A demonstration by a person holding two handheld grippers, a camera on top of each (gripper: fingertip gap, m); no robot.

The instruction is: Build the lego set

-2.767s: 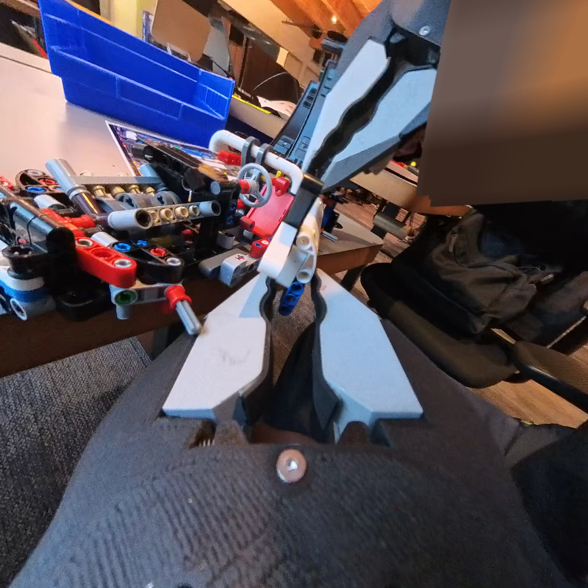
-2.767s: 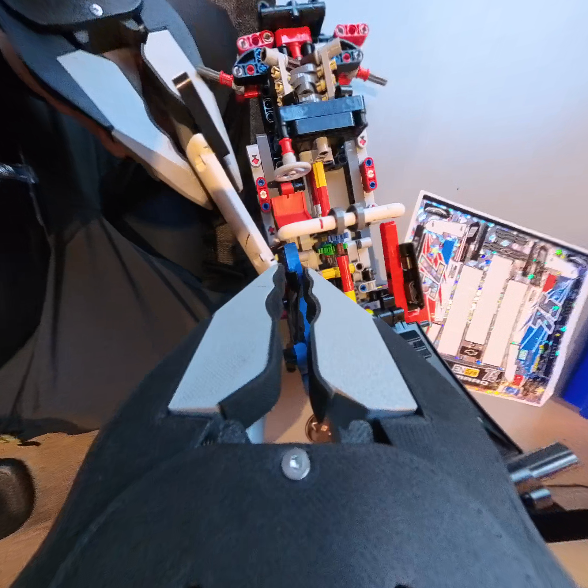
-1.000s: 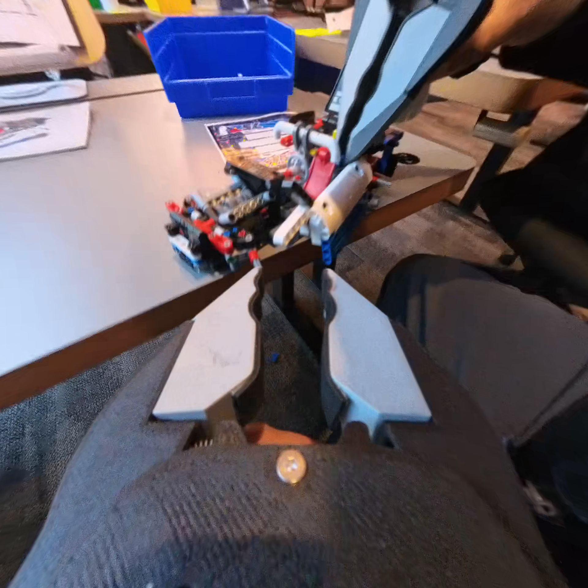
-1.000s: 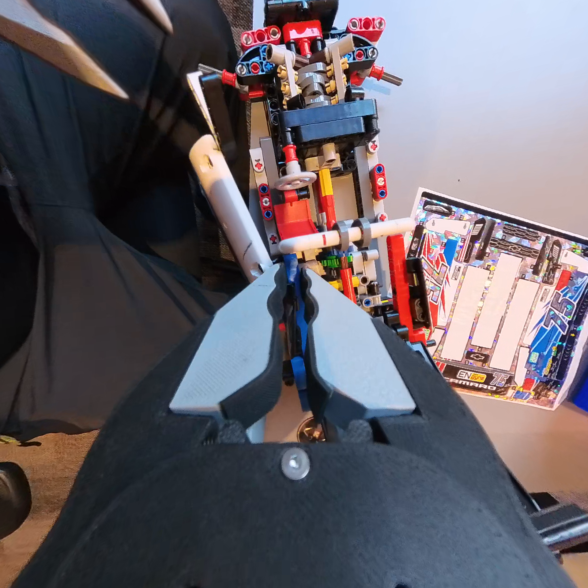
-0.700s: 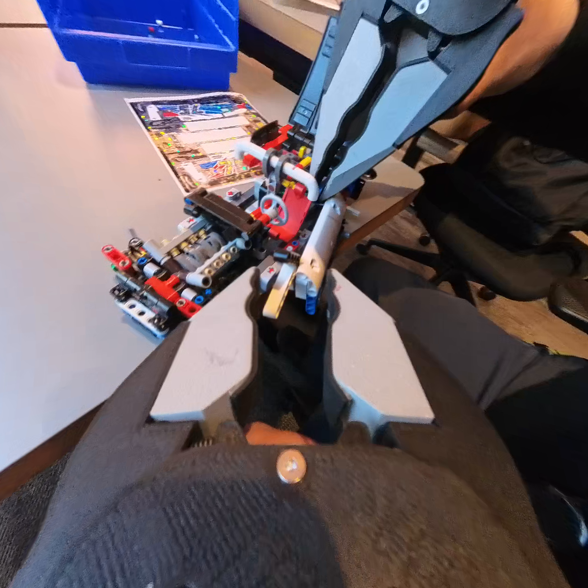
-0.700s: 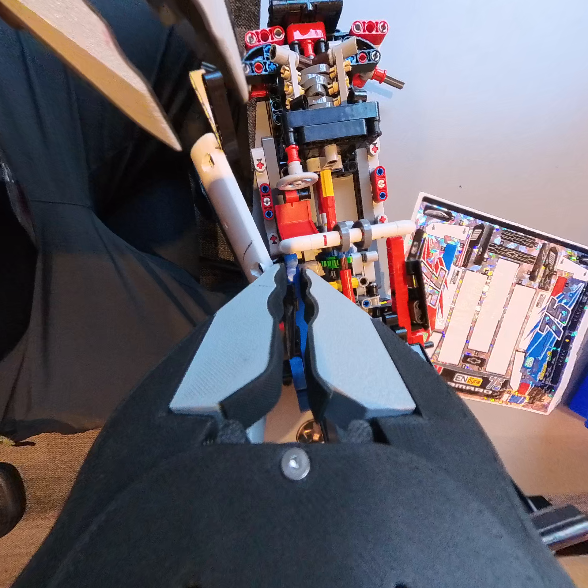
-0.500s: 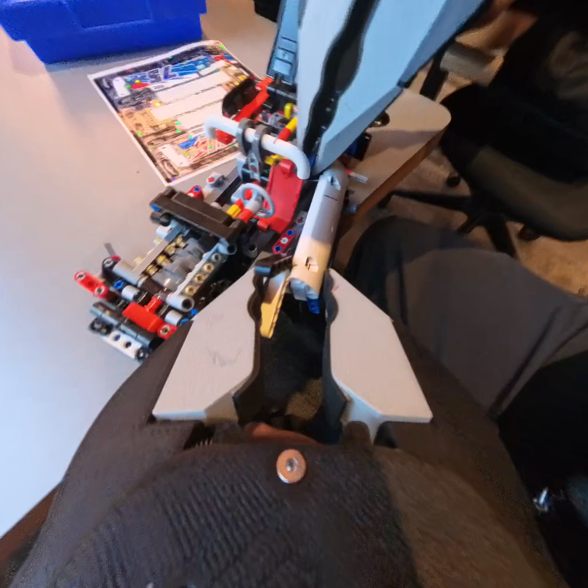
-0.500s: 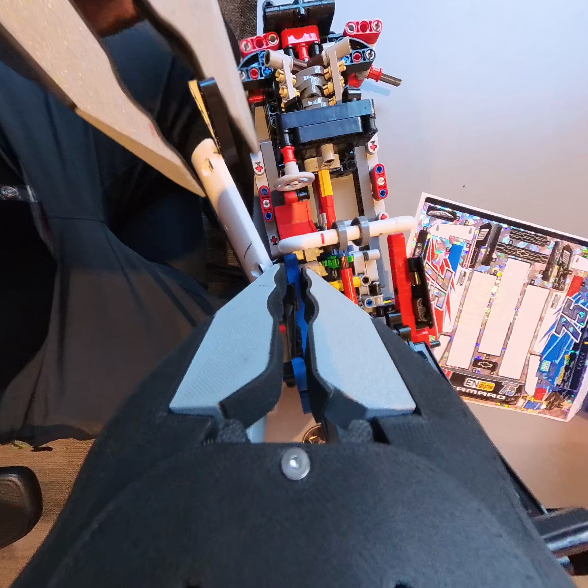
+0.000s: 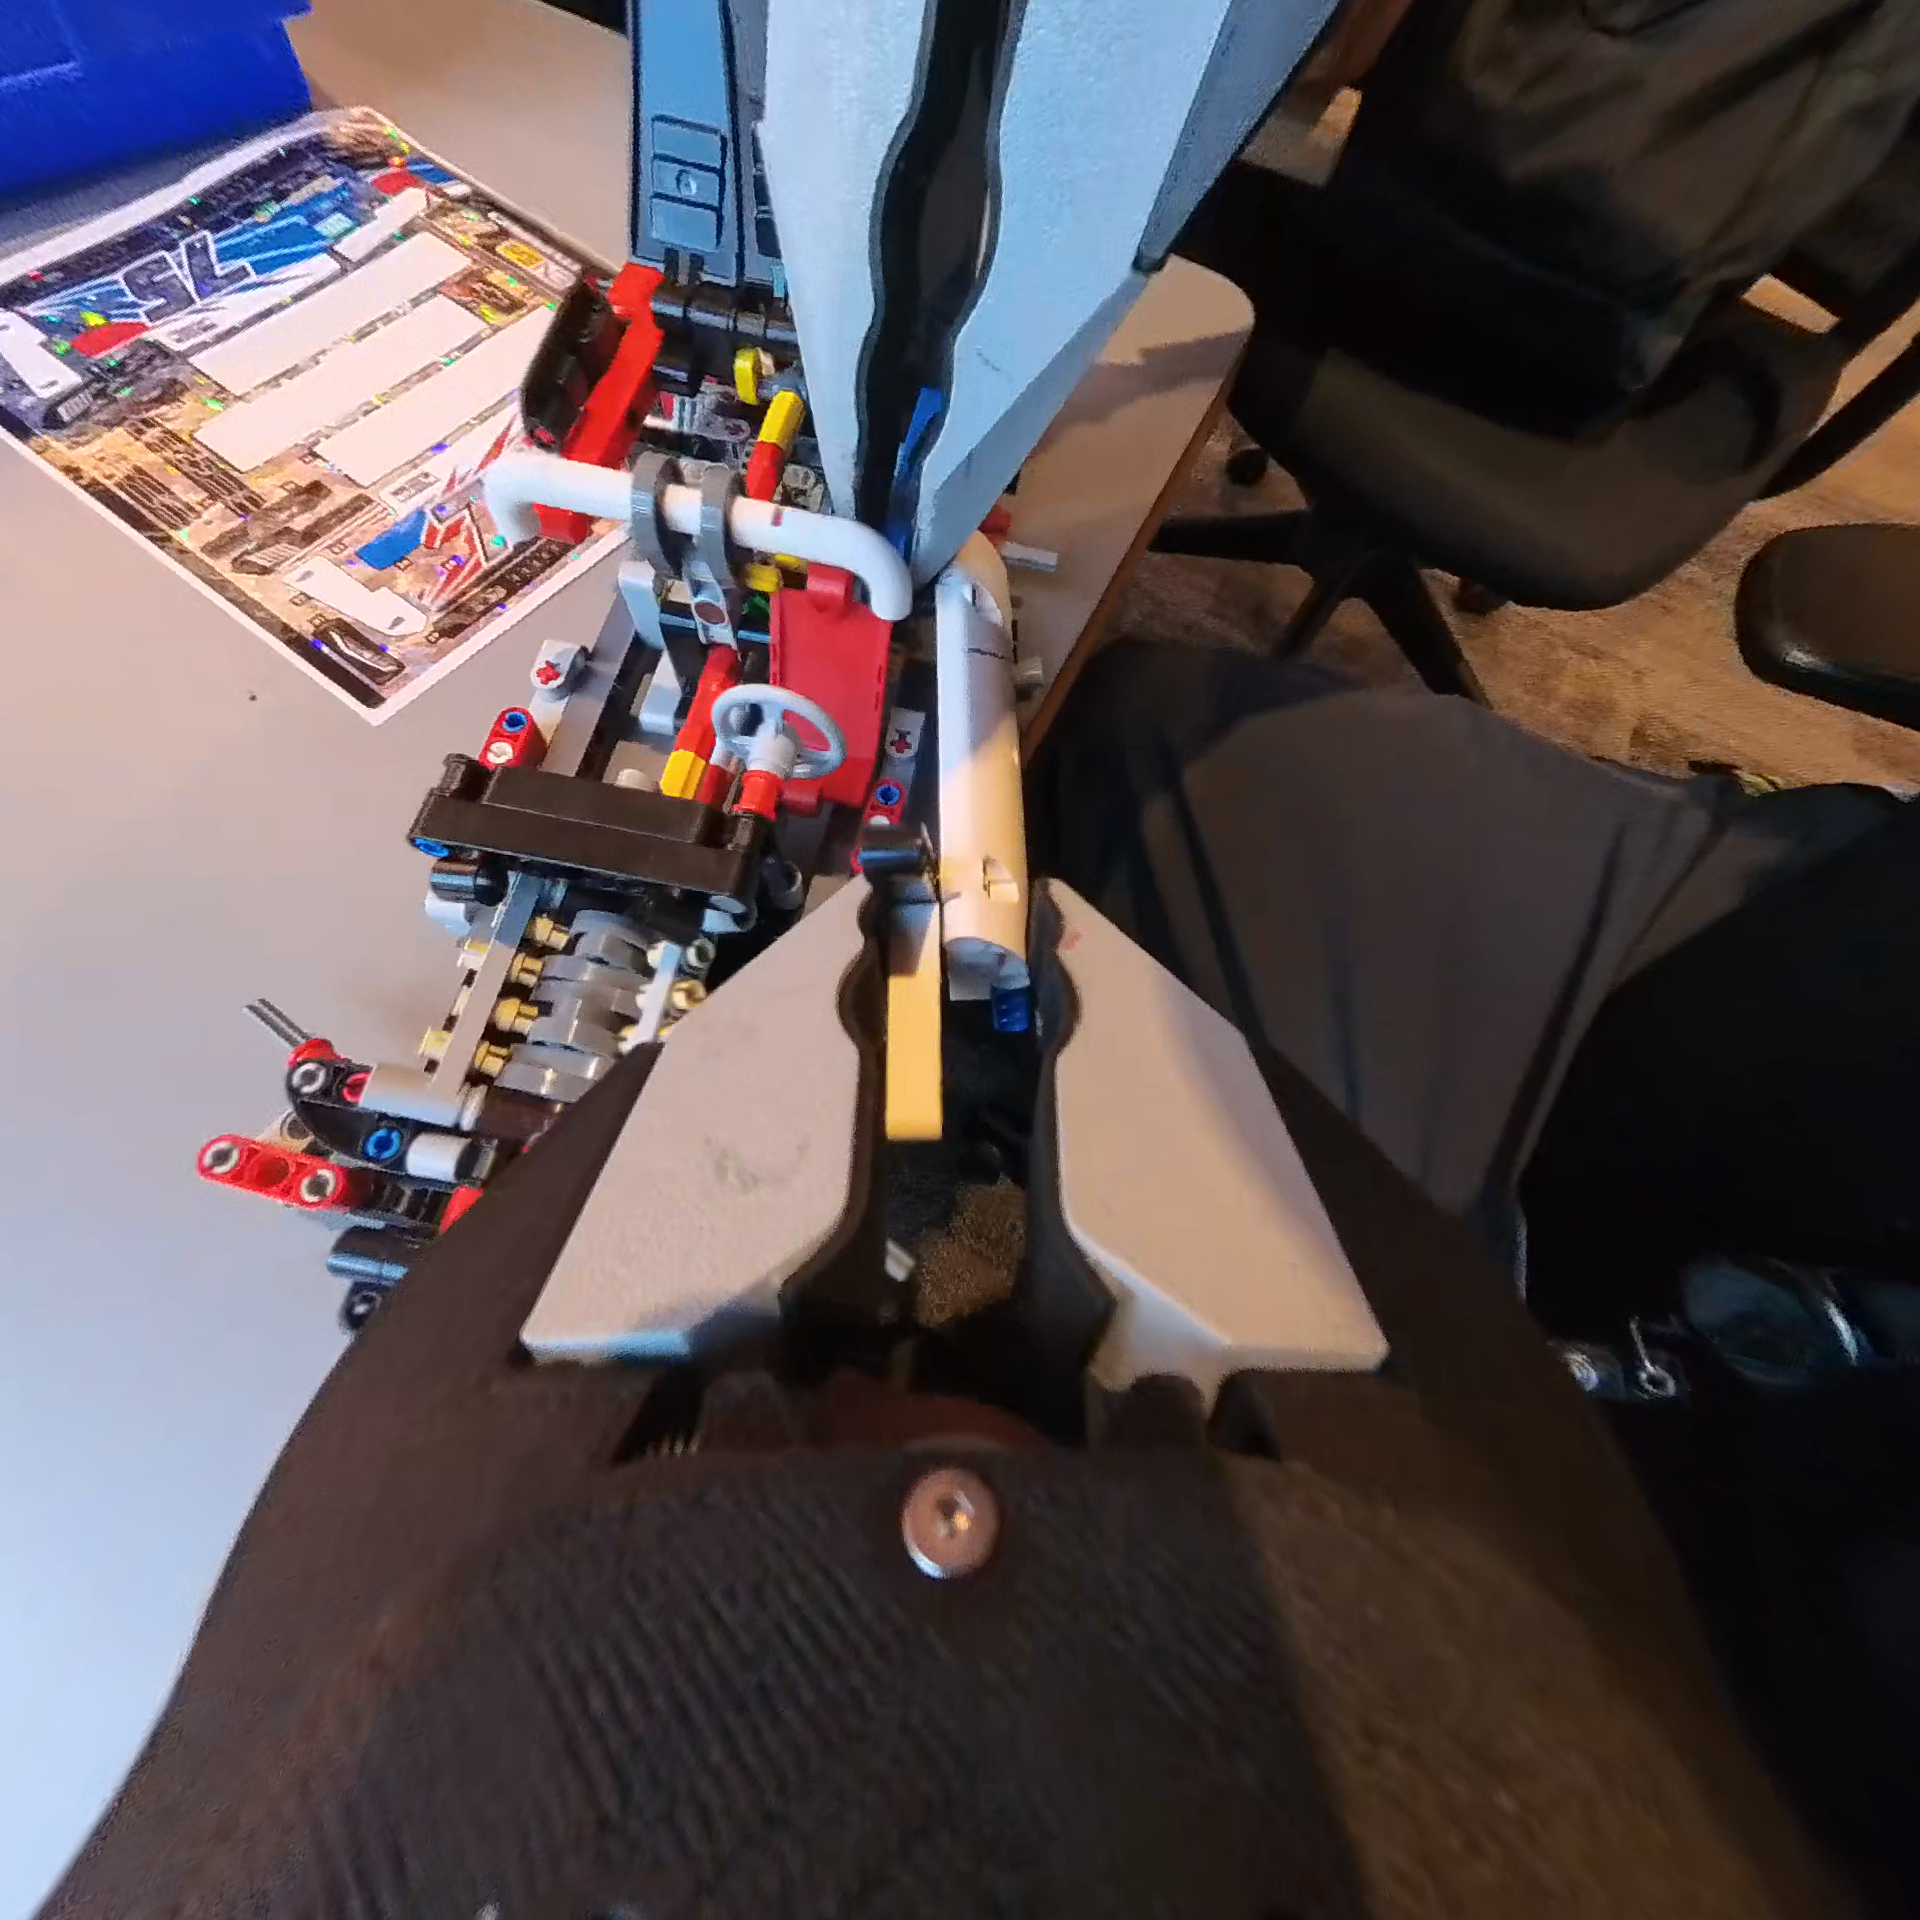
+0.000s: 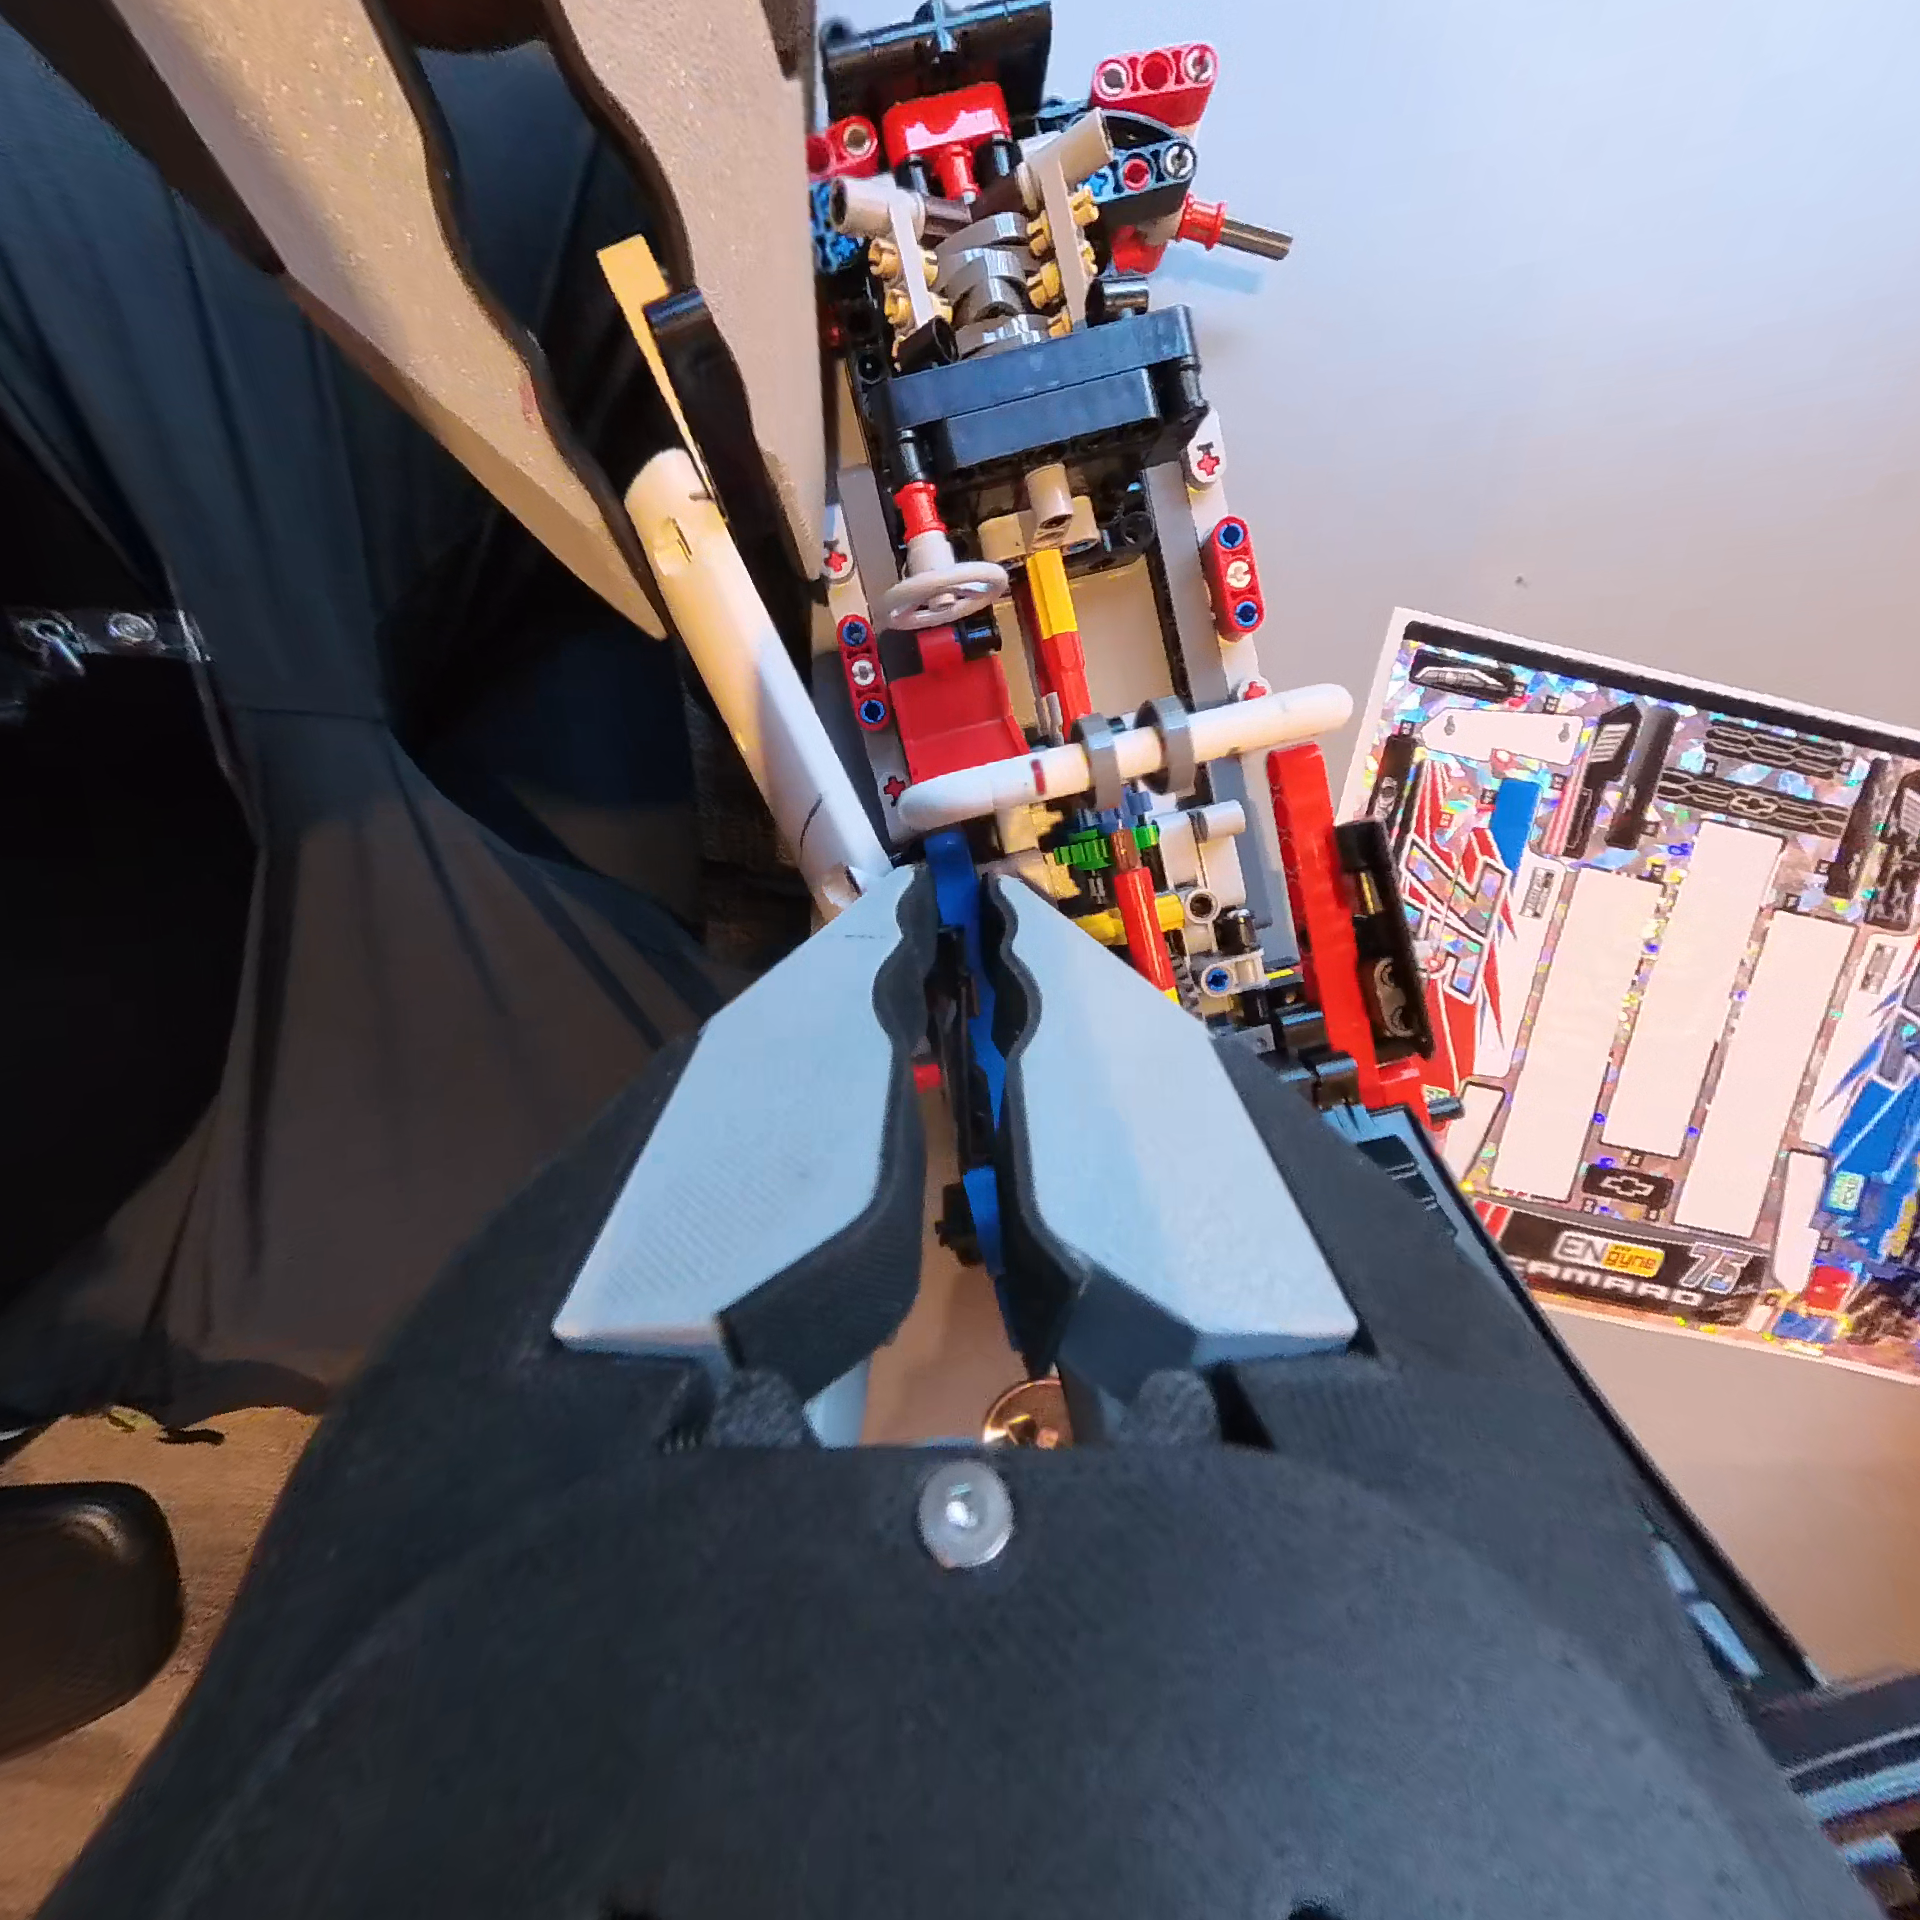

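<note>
The lego car chassis [image 9: 623, 831] lies at the table's corner, with a red seat, a grey steering wheel and a white roll bar. A long white side panel [image 9: 977, 790] hangs along its near side, past the table edge. My left gripper [image 9: 951, 914] is open, and its fingers straddle the panel's front end and a cream beam [image 9: 914, 1039]. My right gripper [image 10: 951, 883] is shut on a blue piece [image 10: 971, 1039] at the chassis's rear. In the right wrist view the chassis [image 10: 1039, 416] runs away from me, with the left gripper [image 10: 727, 592] over the panel [image 10: 727, 644].
A shiny sticker sheet [image 9: 260, 343] lies on the table beside the car and also shows in the right wrist view [image 10: 1662, 935]. A blue bin [image 9: 104, 83] stands at the far left. A person's legs [image 9: 1403, 935] and an office chair [image 9: 1507, 468] lie beyond the table edge [image 9: 1143, 436].
My left gripper let go of the white panel, drew back below the table edge, then came up and forward so its open fingers straddle the panel's end. The right gripper has kept its hold.
</note>
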